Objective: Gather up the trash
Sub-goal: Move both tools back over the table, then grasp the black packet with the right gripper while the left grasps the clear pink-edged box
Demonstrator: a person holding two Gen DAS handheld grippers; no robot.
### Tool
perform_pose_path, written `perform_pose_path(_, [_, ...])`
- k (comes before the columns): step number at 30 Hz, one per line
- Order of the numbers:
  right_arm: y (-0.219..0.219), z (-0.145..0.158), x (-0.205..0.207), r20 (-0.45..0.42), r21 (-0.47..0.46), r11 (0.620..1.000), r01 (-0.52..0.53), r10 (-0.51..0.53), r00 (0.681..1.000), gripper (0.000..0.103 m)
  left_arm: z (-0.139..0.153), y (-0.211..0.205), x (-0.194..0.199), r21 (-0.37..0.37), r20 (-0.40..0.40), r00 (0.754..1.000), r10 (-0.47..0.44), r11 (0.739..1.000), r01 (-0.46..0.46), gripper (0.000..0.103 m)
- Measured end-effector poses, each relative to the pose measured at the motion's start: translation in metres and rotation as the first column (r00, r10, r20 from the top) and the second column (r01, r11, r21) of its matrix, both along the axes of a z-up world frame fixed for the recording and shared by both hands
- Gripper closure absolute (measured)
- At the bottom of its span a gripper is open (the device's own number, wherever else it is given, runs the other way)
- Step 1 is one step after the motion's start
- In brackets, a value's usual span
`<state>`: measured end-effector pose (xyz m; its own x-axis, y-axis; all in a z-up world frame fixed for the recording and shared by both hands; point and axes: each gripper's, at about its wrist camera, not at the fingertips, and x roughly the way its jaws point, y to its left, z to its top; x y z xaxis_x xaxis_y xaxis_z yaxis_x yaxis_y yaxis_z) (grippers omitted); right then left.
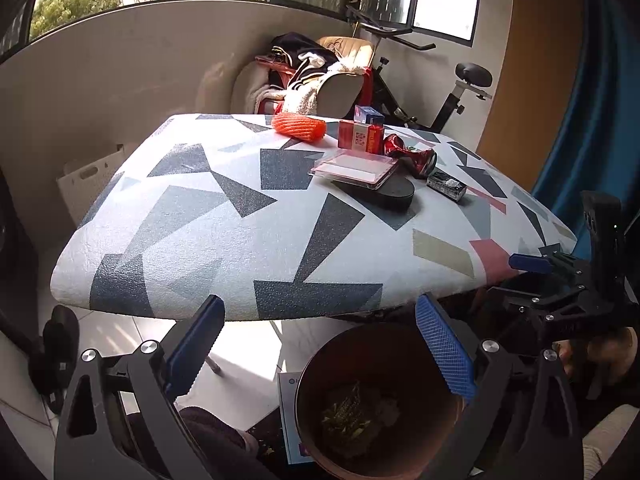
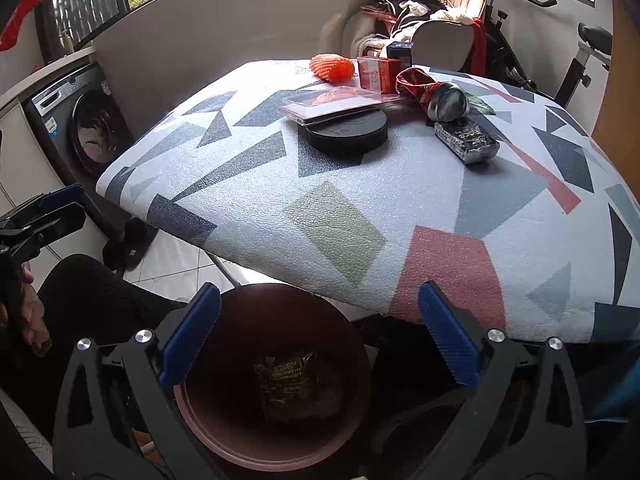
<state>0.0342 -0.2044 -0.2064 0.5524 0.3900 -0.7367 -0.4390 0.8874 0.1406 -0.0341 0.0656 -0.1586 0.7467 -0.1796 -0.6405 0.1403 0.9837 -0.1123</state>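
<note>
Right wrist view is showing the big worktop (image 2: 360,216) with its patterned cloth, and the brown bin (image 2: 224,420) sitting on the floor under its near edge. The right gripper (image 2: 320,340) is hanging over the bin with its fingers (image 2: 188,340) spread wide and nothing between them. The left gripper (image 1: 320,348) is also hanging open and empty by the bin. Some trash (image 2: 288,384) is lying inside the bin, so I think a drop is just finishing. Next, a gripper is going to need to reach up for more trash.

Still waiting on the worktop: one black round disc (image 2: 348,132), one clear flat case (image 2: 332,104), one crushed can (image 2: 436,92), one red box (image 2: 378,74), one orange foam net (image 2: 332,67), one dark wrapper (image 2: 466,140), one small blue box (image 2: 400,51).
</note>
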Motion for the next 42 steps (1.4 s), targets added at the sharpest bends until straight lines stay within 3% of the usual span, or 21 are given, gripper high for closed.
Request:
perform_pose_path(7, [-0.002,0.000,0.001,0.013,-0.008,0.999,0.032,-0.032,0.999,0.006,-0.004,0.004,0.009,-0.014,-0.042,0.999,0.010,1.000,-0.011,0.009])
perform_pose_path(13, [-0.023,0.008,0.010,0.042,0.070,0.991,0.111,-0.114,0.993,0.006,-0.003,0.017,0.021,-0.086,-0.064,0.998,0.012,0.996,-0.017,0.009])
perform_pose_path(15, [-0.032,0.012,0.015,0.068,0.114,0.986,0.118,-0.127,0.990,0.006,0.002,0.017,0.025,-0.101,-0.042,0.999,-0.021,0.995,0.016,0.009])
perform_pose_path(19, [-0.048,0.020,0.034,0.111,0.132,0.981,0.142,-0.157,0.981,0.006,0.016,0.003,0.041,-0.015,0.019,0.997,-0.068,0.998,0.069,0.009])
perform_pose_path(23, [-0.062,0.025,0.070,0.102,0.126,0.981,0.149,-0.162,0.982,0.006,0.026,0.001,0.069,-0.059,0.028,0.996,-0.083,0.995,0.084,0.009])
perform_pose_path(30, [-0.060,0.023,0.153,0.075,-0.043,0.982,0.185,-0.182,0.980,0.006,0.030,0.013,0.121,-0.227,-0.043,0.999,-0.017,0.974,0.007,0.009])
perform_pose_path(35, [-0.043,0.014,0.196,0.070,-0.164,0.977,0.133,-0.123,0.990,0.008,0.026,0.020,0.148,-0.294,-0.100,0.995,0.001,0.955,-0.031,0.009])
perform_pose_path(39, [-0.037,-0.003,0.214,0.027,-0.222,0.970,0.098,-0.094,0.995,0.021,0.022,0.026,0.161,-0.327,-0.120,0.992,0.033,0.942,-0.071,0.009])
perform_pose_path(42, [-0.043,-0.016,0.218,-0.039,-0.187,0.979,0.079,-0.088,0.995,0.050,0.017,0.026,0.171,-0.333,-0.139,0.990,0.038,0.939,-0.083,0.010])
